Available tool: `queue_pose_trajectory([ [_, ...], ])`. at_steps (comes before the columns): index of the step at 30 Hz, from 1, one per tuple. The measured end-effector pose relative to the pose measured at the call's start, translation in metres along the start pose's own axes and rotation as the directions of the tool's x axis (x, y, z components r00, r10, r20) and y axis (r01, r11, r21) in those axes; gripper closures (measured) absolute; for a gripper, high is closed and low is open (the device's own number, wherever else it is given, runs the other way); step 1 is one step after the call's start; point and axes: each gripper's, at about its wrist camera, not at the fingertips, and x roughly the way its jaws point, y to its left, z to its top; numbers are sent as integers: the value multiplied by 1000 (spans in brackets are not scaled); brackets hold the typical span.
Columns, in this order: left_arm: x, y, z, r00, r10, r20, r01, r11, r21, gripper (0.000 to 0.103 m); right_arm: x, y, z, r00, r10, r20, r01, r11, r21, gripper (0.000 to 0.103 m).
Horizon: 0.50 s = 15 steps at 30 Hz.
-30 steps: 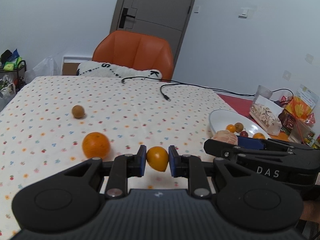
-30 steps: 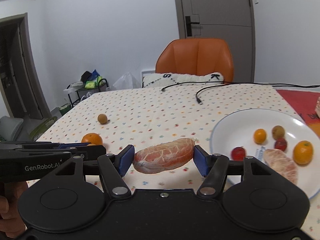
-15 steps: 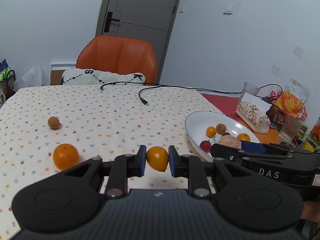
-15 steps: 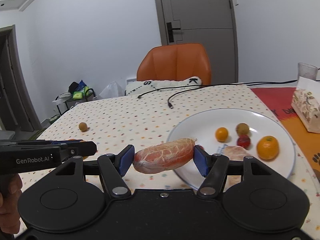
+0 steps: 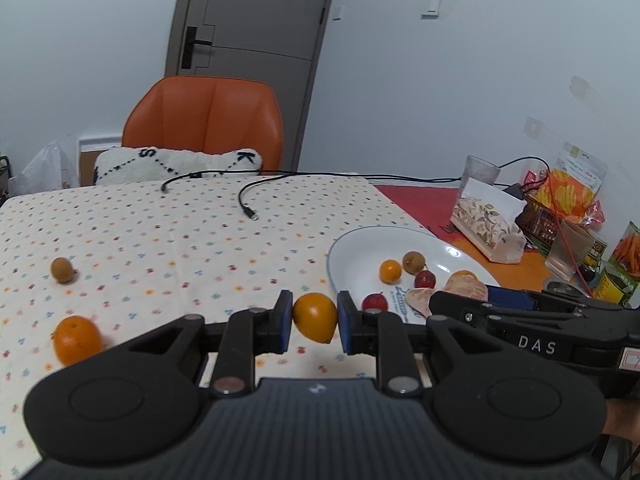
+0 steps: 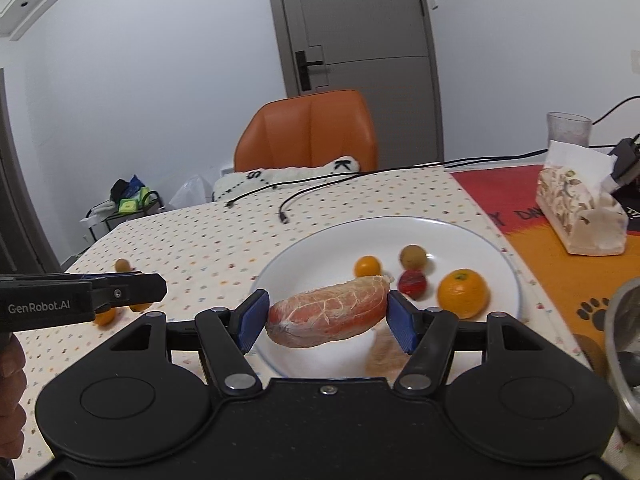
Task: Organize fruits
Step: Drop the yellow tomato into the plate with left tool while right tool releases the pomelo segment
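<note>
- The left tool (image 5: 315, 328) is clamped on a small yellow-orange fruit (image 5: 316, 317), its pads pressing both sides. It hangs over the dotted cloth on the desk (image 5: 168, 240), just short of the near rim of the white plate (image 5: 344, 248).
- The right tool (image 6: 327, 322) is clamped endwise on a peeled citrus segment (image 6: 328, 311), held above the near part of the plate.
- The step in hand looks like carrying both pieces to the plate and setting them down.
- The plate already holds a small orange fruit (image 6: 367, 266), a brown longan-like fruit (image 6: 413, 256), a red fruit (image 6: 413, 282), a mandarin (image 6: 463, 293) and another peeled piece, partly hidden. I would lower the segment into the bare near-left area rather than onto these.
- The segment is soft, so bring it low before parting the pads and avoid extra squeeze.
- The small round fruit will likely roll, so release it close to the plate's surface and away from the rim.
- The two tools are near each other; setting down one at a time should prevent a knock.
- A mandarin (image 5: 77, 339) and a brown fruit (image 5: 62, 269) remain on the cloth for later.
</note>
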Motion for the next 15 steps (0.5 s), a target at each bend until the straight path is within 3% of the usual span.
queue_pose_trajectory([
  [15,36,-27,9,998,-53,-31,54,998,43,81,13,-19,3,1000,-13,-9,13,1000,9,41],
])
